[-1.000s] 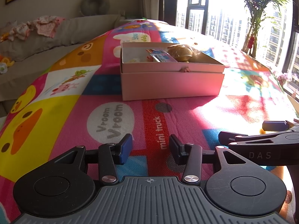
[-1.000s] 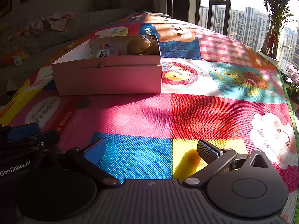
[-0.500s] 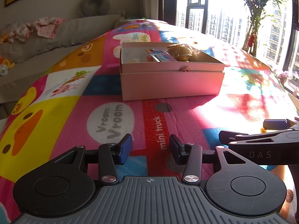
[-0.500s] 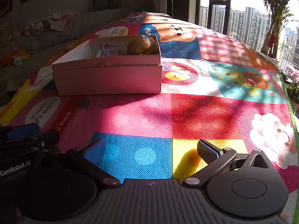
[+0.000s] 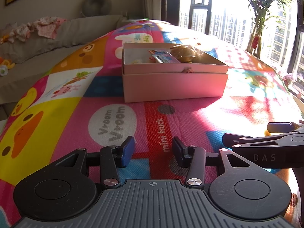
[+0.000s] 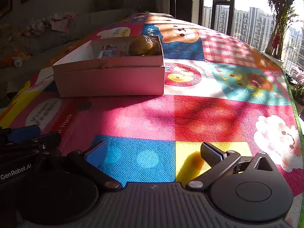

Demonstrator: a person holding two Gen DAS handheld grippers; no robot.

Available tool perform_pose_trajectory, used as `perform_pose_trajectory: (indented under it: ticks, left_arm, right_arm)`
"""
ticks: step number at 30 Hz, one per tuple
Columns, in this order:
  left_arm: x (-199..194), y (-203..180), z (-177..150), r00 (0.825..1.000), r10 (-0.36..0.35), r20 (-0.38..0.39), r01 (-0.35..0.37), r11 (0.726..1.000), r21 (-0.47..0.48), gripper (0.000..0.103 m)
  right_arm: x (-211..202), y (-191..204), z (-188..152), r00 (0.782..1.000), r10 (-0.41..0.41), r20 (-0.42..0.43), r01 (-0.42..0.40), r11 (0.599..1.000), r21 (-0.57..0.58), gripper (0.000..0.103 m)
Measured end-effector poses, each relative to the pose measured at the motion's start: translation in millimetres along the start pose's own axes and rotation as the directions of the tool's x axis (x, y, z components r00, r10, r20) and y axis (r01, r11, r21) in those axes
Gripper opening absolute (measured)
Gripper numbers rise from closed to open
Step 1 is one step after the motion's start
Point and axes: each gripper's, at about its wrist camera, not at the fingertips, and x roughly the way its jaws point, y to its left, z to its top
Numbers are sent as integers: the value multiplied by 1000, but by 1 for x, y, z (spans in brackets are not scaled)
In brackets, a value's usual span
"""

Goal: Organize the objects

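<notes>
We hold both grippers low over the mat: left gripper and right gripper gape empty, well short of the pink box.

Cartoon-print play mat; pink box directly on it.
</notes>
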Motion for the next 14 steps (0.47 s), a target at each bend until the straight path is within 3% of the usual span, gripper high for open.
perform_pose_trajectory:
  ticks: [14]
  left_arm:
    - [0, 1, 0, 1000, -5, 0, 5, 1000, 1, 49]
  right_arm:
    - [0, 0, 0, 1000, 0, 0, 0, 1000, 0, 103]
